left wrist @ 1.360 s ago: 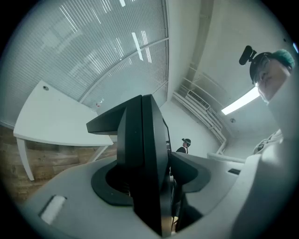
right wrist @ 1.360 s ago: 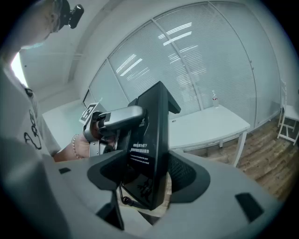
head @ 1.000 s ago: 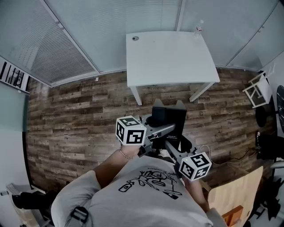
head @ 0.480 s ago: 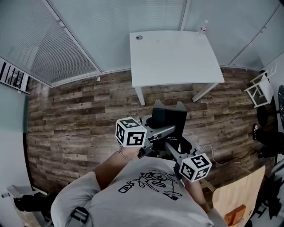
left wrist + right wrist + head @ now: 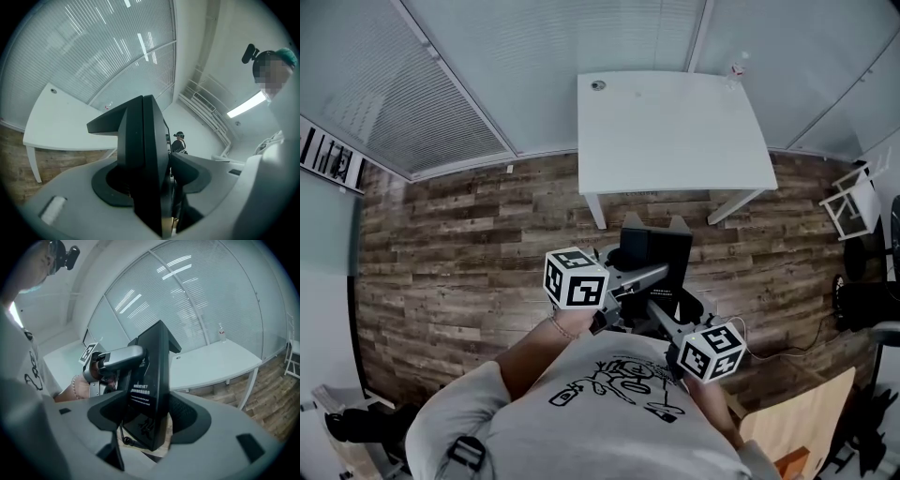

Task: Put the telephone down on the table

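A black telephone (image 5: 656,255) hangs upright in front of my chest, above the wooden floor, held from both sides. My left gripper (image 5: 649,275) is shut on it, and in the left gripper view the telephone (image 5: 143,150) fills the gap between the jaws of the left gripper (image 5: 150,183). My right gripper (image 5: 658,311) is shut on its lower part. In the right gripper view the telephone's printed face (image 5: 149,390) sits clamped in the right gripper (image 5: 147,420). The white table (image 5: 675,127) stands ahead by the glass wall, apart from the telephone.
A clear bottle (image 5: 734,67) stands at the table's far right corner and a small round thing (image 5: 598,85) at its far left. A white folding chair (image 5: 848,202) leans at the right. A cardboard box (image 5: 797,412) and a cable (image 5: 769,342) lie at the lower right.
The table has slid down and slightly right in the head view, so it looks nearer. Both grippers keep the same hold on the telephone.
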`<move>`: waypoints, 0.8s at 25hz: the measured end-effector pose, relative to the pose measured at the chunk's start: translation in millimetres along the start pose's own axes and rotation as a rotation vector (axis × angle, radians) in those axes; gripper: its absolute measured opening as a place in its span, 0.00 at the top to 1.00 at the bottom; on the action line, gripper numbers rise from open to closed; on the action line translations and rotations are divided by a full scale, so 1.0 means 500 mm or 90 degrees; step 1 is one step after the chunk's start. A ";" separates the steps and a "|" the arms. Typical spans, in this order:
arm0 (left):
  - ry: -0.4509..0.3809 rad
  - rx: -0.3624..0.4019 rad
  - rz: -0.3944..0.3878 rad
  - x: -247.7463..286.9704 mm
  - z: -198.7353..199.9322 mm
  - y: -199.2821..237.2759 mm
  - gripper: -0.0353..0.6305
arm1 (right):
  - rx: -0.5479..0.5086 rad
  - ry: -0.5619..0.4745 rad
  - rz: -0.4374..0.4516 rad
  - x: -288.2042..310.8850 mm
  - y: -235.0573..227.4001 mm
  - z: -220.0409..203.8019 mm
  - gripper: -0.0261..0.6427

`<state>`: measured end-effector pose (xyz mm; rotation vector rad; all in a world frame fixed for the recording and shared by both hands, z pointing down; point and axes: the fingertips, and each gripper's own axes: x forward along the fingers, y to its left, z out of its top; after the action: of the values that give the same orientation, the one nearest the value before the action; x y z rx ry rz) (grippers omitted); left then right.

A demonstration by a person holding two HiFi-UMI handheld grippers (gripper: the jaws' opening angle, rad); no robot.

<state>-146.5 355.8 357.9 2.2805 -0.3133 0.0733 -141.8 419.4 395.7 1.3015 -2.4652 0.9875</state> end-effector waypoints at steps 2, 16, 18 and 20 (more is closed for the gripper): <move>0.000 0.001 0.001 0.023 0.013 0.006 0.58 | -0.001 -0.001 0.001 0.000 -0.023 0.015 0.56; 0.000 -0.006 0.013 0.252 0.131 0.058 0.58 | 0.008 -0.002 0.011 -0.014 -0.246 0.153 0.56; 0.000 -0.005 0.015 0.282 0.139 0.060 0.58 | 0.009 -0.002 0.013 -0.021 -0.274 0.165 0.56; 0.000 -0.006 0.017 0.317 0.148 0.064 0.58 | 0.009 -0.001 0.015 -0.030 -0.307 0.179 0.56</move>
<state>-4.7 248.6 356.3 2.2679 -0.3428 0.0856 0.6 312.1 393.6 1.2804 -2.4846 1.0115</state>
